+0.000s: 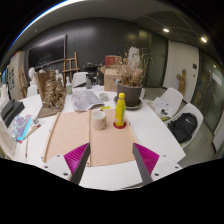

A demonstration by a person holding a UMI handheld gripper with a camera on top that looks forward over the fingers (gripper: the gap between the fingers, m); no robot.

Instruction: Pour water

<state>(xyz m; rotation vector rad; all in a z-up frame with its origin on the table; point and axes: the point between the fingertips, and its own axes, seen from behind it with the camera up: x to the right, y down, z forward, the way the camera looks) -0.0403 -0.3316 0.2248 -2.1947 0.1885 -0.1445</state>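
My tongs (110, 163) hang wide open and empty above a white table (160, 125), the two fingers spread apart with their magenta pads (146, 156) facing in and nothing between them. Ahead of the fingers lie two tan mats (68, 131), side by side, marking out the working patch. On the far mat's edge stands the yellow bottle (120, 108), upright, with a lighter cap, and it is presumably the source of the water. Just beside it, to its left, stands a small pale cup (98, 119), the likely place to pour; whether it holds anything I cannot tell from this height. The pair sit close together, near touching, which I judge is deliberate: a short tilt from one reaches the other. Both stand well beyond my fingertips, so the grasp is not yet begun. I hold the tongs high and wide, I think, to line the gap up with the bottle's body before coming down. Behind them a potted plant (131, 80) with dry stems crowds the bottle's far side, and papers (88, 99) lie near the cup. A dark bag (184, 127) rests on a chair to the right. The risk I see is clipping the cup as I close on the bottle.
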